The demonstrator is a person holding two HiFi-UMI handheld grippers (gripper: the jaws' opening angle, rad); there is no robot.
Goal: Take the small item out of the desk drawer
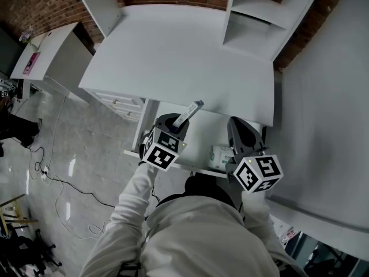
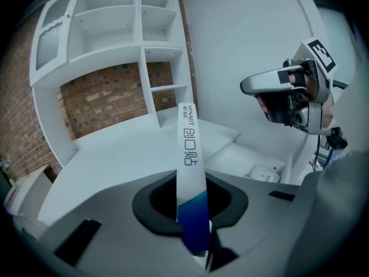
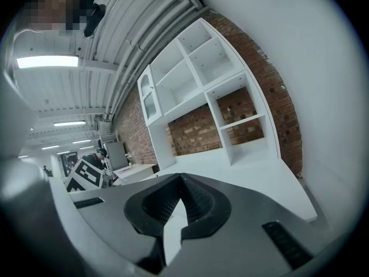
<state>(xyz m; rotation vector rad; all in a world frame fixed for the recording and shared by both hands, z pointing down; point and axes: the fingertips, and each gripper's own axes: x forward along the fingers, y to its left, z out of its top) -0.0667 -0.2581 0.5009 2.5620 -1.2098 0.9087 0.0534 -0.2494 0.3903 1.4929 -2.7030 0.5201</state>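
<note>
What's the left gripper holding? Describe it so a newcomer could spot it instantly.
Start at the white desk with the open drawer under its front edge. Above the drawer, the left gripper clamps a thin box in its fingers. Unlike the squat white packet lying in the drawer, it is long, slim and blue-ended.

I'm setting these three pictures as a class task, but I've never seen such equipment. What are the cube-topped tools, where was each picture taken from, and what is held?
No robot: a person holds a two-jaw hand-held gripper, with a marker cube, in each hand. One picture comes from a camera on the person's head, looking down; the other two from cameras riding on each hand-held gripper. The left hand-held gripper is clamped on a slim white-and-blue box, by the open drawer of a white desk. A small white packet lies in the drawer. The right hand-held gripper has its jaws together, with nothing between them.
</note>
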